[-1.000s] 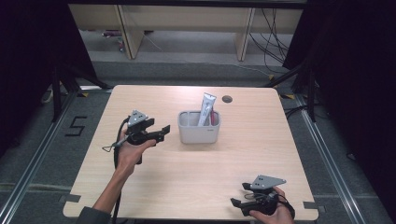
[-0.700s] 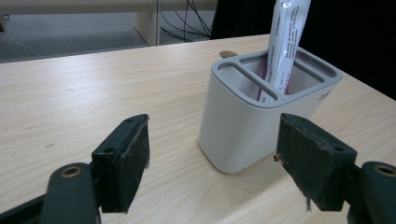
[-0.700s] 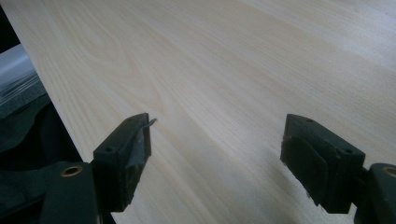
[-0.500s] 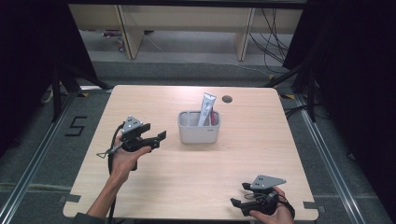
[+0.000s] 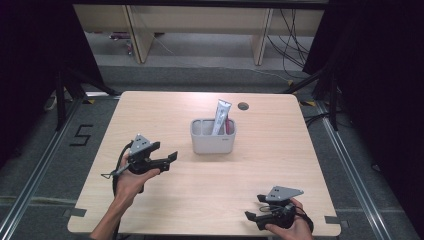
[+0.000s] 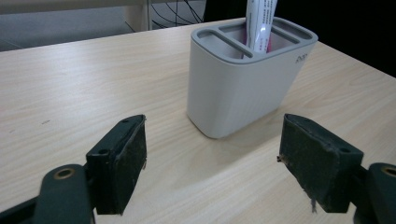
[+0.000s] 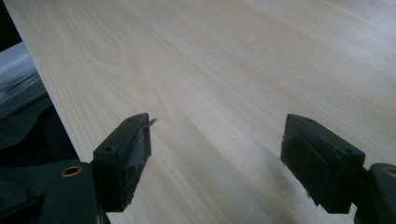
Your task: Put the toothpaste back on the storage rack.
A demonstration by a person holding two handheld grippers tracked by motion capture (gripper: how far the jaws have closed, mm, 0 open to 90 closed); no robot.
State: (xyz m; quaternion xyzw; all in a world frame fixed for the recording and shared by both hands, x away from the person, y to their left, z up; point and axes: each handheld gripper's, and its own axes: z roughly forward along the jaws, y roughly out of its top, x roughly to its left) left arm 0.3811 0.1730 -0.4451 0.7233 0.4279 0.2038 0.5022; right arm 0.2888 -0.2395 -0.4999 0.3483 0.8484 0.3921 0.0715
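Note:
A grey divided holder (image 5: 212, 137) stands upright near the middle of the wooden table (image 5: 150, 115). A white tube (image 5: 220, 116) and a pink item (image 5: 228, 125) stick up out of it. My left gripper (image 5: 170, 161) is held left of the holder and points toward it, apart from it. Its jaws have just been opening and nothing is between them. In the left gripper view the holder (image 6: 243, 84) with the tube (image 6: 260, 23) stands beyond the open left gripper (image 6: 212, 161). My right gripper (image 5: 253, 207) rests at the near right edge, open over bare wood (image 7: 215, 158).
A small round hole (image 5: 243, 106) sits in the table behind the holder. Light wooden shelving (image 5: 140, 35) and cables (image 5: 295, 40) lie beyond the far edge. A "5" mark (image 5: 81, 135) is on the floor at the left.
My left gripper has drawn back from the holder toward the near left and sunk a little. The right gripper has stayed where it was.

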